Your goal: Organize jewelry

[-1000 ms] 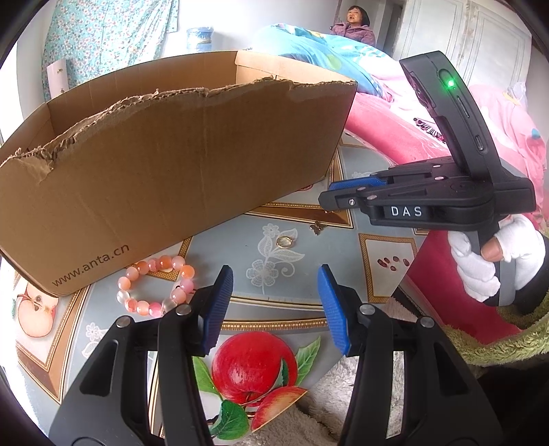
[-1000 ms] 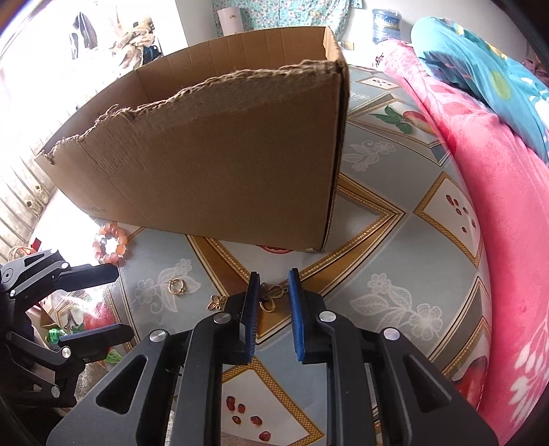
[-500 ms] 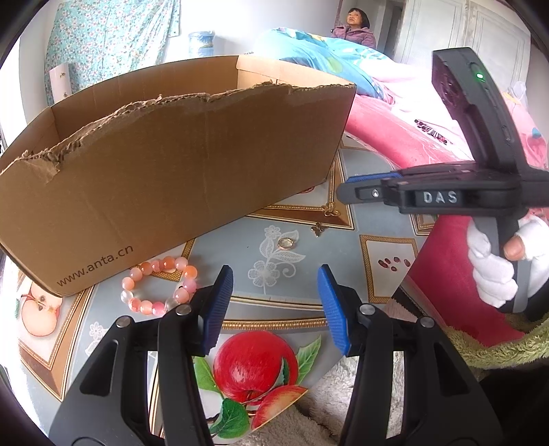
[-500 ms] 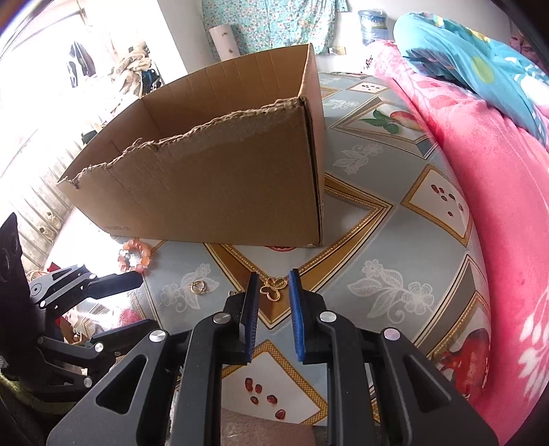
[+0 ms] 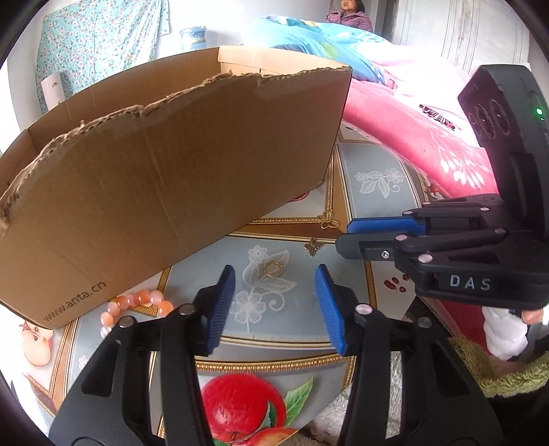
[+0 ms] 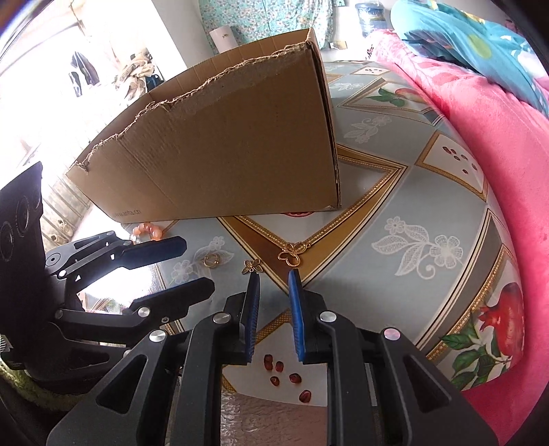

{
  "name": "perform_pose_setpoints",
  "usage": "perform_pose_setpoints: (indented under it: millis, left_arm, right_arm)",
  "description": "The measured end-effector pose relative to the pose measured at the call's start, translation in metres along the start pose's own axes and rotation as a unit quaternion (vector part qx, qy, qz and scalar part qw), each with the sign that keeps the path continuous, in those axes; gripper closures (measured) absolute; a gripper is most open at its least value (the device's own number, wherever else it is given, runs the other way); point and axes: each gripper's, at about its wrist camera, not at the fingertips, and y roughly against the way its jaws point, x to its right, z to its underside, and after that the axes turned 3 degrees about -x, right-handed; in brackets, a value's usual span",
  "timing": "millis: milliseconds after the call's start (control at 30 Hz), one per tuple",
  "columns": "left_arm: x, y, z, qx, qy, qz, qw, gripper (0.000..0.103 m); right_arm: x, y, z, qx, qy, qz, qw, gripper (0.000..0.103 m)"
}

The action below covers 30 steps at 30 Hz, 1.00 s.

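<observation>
A torn cardboard box [image 5: 171,178] stands on the patterned table; it also shows in the right wrist view [image 6: 233,151]. A gold ring [image 5: 272,268] lies just ahead of my open, empty left gripper [image 5: 274,274]. A small butterfly charm [image 5: 313,245] and a gold clover charm [image 5: 328,220] lie farther right. A pink bead bracelet [image 5: 137,303] lies by the box's near corner. My right gripper [image 6: 273,278] is narrowly open and empty, just short of the butterfly charm [image 6: 252,266] and the clover charm [image 6: 293,254]. The ring [image 6: 210,261] lies to its left.
A pink blanket [image 6: 480,144] on a bed runs along the table's right edge. The tablecloth [image 6: 411,206] has fruit and flower prints. A person sits far back in the room [image 5: 350,13]. A gloved hand [image 5: 507,329] holds the right gripper.
Both grippers have moved forward, closer to the ring and charms. The right gripper's jaws have opened a little. No item has moved.
</observation>
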Motion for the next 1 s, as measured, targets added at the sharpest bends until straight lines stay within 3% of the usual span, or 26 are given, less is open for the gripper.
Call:
perform_pose_setpoints:
  millis: [367, 933, 1000]
  left_arm:
    - [0.001, -0.010, -0.009, -0.021, 0.003, -0.022, 0.9995, 0.087]
    - [0.008, -0.014, -0.015, -0.037, 0.003, -0.047, 0.9982, 0.087]
    - [0.008, -0.014, -0.015, -0.035, 0.002, -0.046, 0.9983, 0.092]
  right_arm:
    - [0.001, 0.001, 0.004, 0.009, -0.004, -0.011, 1.000, 0.085]
    - [0.003, 0.001, 0.005, 0.014, -0.002, -0.009, 1.000, 0.085]
    - [0.002, 0.001, 0.005, 0.014, -0.001, -0.007, 1.000, 0.085]
